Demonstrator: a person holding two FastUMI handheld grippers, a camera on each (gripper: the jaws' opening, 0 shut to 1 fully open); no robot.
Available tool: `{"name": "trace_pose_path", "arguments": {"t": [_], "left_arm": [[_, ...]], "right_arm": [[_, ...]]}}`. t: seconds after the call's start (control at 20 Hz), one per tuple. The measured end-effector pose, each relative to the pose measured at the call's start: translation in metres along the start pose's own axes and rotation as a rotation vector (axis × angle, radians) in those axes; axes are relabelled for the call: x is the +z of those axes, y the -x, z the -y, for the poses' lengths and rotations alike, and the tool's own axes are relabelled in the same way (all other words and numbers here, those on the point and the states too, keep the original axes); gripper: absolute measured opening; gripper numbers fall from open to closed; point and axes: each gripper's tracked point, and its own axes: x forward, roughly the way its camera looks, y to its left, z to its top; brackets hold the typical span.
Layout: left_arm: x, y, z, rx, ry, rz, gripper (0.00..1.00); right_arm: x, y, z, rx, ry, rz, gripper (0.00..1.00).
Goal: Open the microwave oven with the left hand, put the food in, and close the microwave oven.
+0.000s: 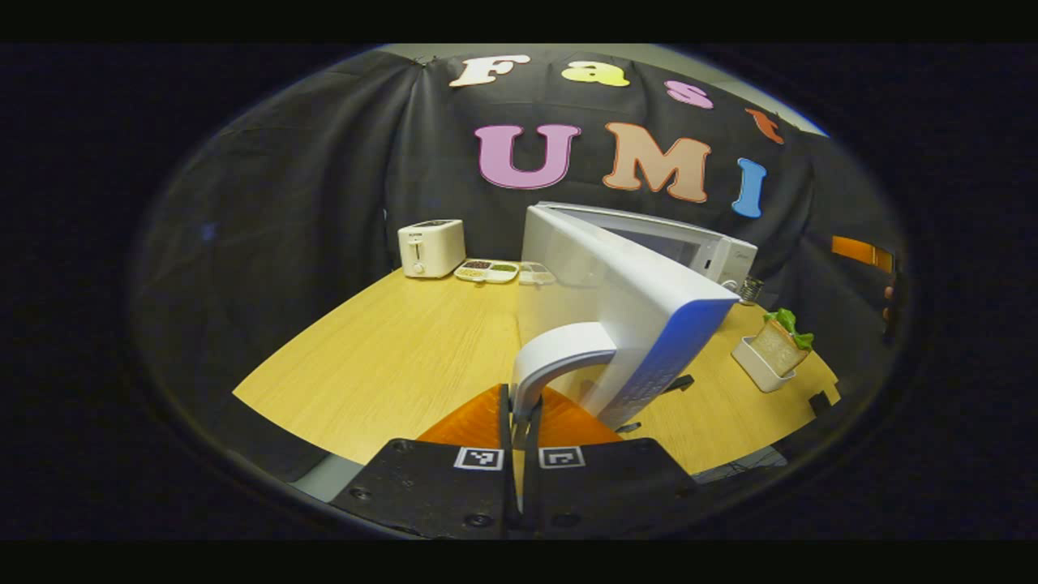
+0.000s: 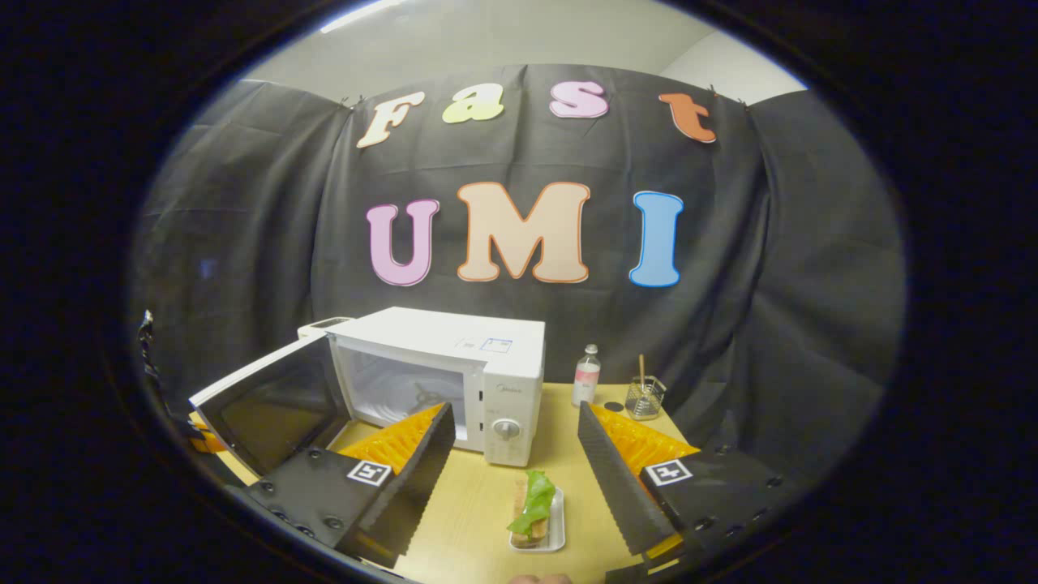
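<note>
The white microwave (image 2: 454,365) stands on the wooden table with its door (image 2: 272,405) swung open to the left, the cavity showing. In the left gripper view the door (image 1: 624,316) fills the middle, and my left gripper (image 1: 521,418) is shut on its curved white handle (image 1: 559,357). A sandwich with lettuce lies in a small white tray (image 2: 537,511) in front of the microwave, also seen in the left gripper view as the tray (image 1: 766,357) at right. My right gripper (image 2: 519,454) is open, hovering above and just behind the tray.
A white toaster (image 1: 431,247) and a divided dish of food (image 1: 486,270) sit at the table's far edge. A small bottle (image 2: 585,375) and a glass jar with a stick (image 2: 645,397) stand right of the microwave. A hand (image 1: 890,300) shows at far right.
</note>
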Motion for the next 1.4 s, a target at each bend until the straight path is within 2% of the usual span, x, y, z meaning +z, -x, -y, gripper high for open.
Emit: {"name": "trace_pose_path", "arguments": {"t": [0.25,0.35,0.45,0.5,0.7,0.75,0.85,0.95,1.0,1.05,1.4], "left_arm": [[0.001,0.000,-0.008,-0.042,-0.004,0.003,0.02],[-0.001,0.000,-0.012,-0.046,-0.002,0.005,0.03],[0.000,-0.004,-0.010,-0.054,-0.004,0.002,0.00],[-0.001,-0.003,-0.010,-0.054,-0.005,-0.002,0.04],[-0.001,-0.002,-0.011,-0.047,0.001,0.002,0.04],[-0.002,0.000,-0.010,-0.046,0.006,-0.008,0.06],[-0.005,-0.002,-0.009,-0.041,0.018,-0.021,0.34],[-0.006,-0.003,-0.012,-0.026,0.032,-0.018,0.52],[-0.006,-0.004,-0.012,-0.024,0.042,-0.014,0.71],[-0.005,-0.003,-0.011,-0.023,0.043,-0.015,0.77],[-0.007,-0.003,-0.004,-0.036,0.010,-0.034,0.78]], "right_arm": [[-0.013,0.006,0.000,-0.018,0.030,-0.024,0.97],[-0.019,0.009,0.003,-0.030,0.035,-0.036,0.97],[-0.026,0.009,0.004,-0.034,0.033,-0.052,0.97],[-0.030,0.009,0.004,-0.037,0.031,-0.062,0.97],[-0.043,0.008,0.003,-0.038,0.030,-0.086,0.97],[-0.047,0.006,0.002,-0.036,0.039,-0.092,0.97],[-0.062,-0.002,0.004,-0.032,0.068,-0.118,0.98],[-0.089,-0.012,0.008,-0.035,0.081,-0.177,0.97],[-0.102,-0.016,0.011,-0.036,0.073,-0.208,0.98],[-0.117,-0.021,0.011,-0.037,0.059,-0.243,0.98],[-0.204,-0.041,0.021,-0.079,-0.081,-0.465,0.98]]}}
